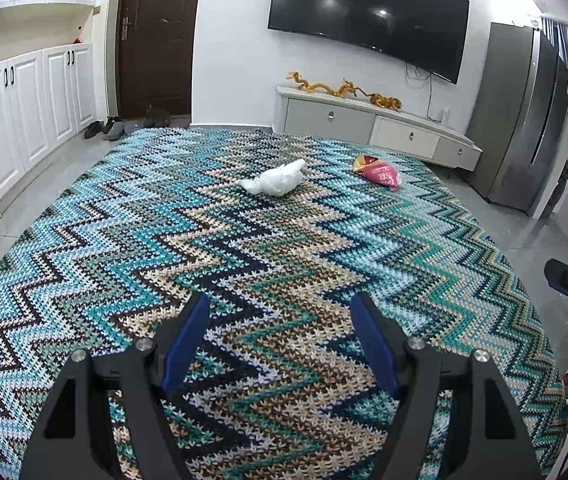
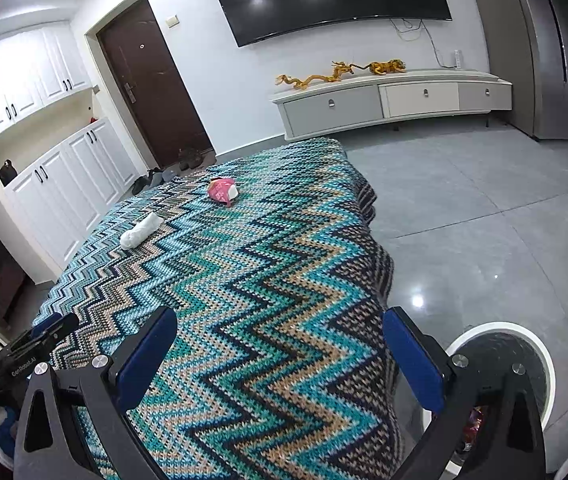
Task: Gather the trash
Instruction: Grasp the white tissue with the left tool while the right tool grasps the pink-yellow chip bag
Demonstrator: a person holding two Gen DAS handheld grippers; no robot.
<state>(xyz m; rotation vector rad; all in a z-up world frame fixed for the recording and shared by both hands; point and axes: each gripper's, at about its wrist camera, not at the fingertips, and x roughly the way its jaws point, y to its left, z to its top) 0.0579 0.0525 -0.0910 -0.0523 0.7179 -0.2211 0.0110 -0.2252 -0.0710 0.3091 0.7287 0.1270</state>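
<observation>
Left gripper (image 1: 280, 312) and right gripper (image 2: 280, 328) both tilt down over a zigzag knit cloth (image 1: 244, 264), jaws spread wide, nothing between them. Grey tile floor (image 2: 483, 208); white-rimmed bin (image 2: 539, 356) just right of the right gripper. Far across the cloth lie a crumpled white wad (image 1: 276, 179) and, near it, a pink wrapper (image 1: 377, 171), apart. TV (image 1: 367, 12) and low cabinet (image 1: 375, 126) behind.

Bright indoor light, ceiling lamps glaring on television (image 1: 367, 12), fisheye-bent edges
</observation>
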